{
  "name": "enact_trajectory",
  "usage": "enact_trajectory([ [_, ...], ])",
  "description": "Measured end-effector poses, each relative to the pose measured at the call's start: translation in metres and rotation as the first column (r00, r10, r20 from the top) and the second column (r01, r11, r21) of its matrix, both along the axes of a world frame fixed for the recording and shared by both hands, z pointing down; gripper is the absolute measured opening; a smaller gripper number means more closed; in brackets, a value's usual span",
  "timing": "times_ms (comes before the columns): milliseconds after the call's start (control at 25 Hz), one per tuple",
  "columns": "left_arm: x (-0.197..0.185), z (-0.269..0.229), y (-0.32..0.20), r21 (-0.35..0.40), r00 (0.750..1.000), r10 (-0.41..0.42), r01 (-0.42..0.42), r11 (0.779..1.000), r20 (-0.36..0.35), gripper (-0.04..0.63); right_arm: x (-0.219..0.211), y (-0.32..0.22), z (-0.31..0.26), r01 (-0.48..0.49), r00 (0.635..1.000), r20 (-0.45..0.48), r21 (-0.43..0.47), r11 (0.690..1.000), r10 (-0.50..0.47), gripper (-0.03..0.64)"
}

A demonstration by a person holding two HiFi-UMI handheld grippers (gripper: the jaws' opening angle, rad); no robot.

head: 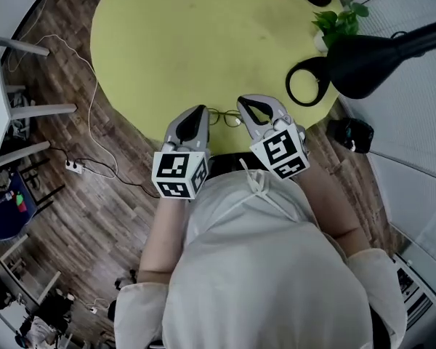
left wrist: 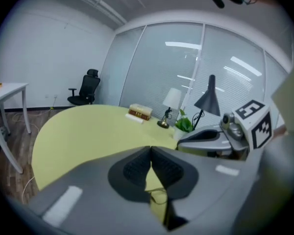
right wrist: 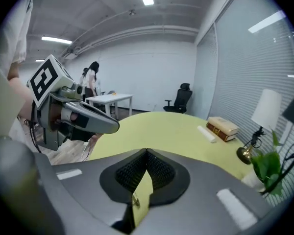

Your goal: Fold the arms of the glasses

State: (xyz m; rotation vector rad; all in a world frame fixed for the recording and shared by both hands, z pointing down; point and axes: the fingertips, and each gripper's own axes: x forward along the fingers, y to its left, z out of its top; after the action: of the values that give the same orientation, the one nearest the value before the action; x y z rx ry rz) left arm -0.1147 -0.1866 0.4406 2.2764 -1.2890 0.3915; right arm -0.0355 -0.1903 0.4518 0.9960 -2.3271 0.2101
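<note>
**Both claws closed, wire glasses between them**

The left gripper and right gripper are smooth grey plastic shells with black ribbed pads. Each has its jaws pressed tip to tip with nothing held. Between the two, on the near rim of the matte yellow-green round table, lie the thin wire-framed glasses — two small round lenses in slender dark rims. The arms are too fine to tell whether they are folded.
</note>
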Motion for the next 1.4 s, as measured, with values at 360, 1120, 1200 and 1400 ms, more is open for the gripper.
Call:
enact_trajectory([
  [360,-0.003,-0.121,0.008,0.378,0.999,0.024,-0.035,0.925,0.035,0.006,0.029,0.017,-0.081,-0.235,0.963,0.174,0.181,0.955,0.204,-0.002],
  [1120,-0.011,-0.157,0.029,0.495,0.999,-0.020,0.002,0.869,0.031,0.006,0.023,0.032,-0.102,-0.243,0.956,0.219,0.212,0.947,0.196,-0.003],
  [1200,-0.012,-0.157,0.028,0.496,0.999,-0.023,0.003,0.868,0.033,0.006,0.022,0.031,-0.101,-0.242,0.956,0.220,0.208,0.948,0.196,-0.003],
  [1400,-0.016,-0.156,0.028,0.494,0.999,-0.032,0.010,0.869,0.036,0.006,0.019,0.031,-0.101,-0.237,0.957,0.218,0.207,0.949,0.191,-0.003],
])
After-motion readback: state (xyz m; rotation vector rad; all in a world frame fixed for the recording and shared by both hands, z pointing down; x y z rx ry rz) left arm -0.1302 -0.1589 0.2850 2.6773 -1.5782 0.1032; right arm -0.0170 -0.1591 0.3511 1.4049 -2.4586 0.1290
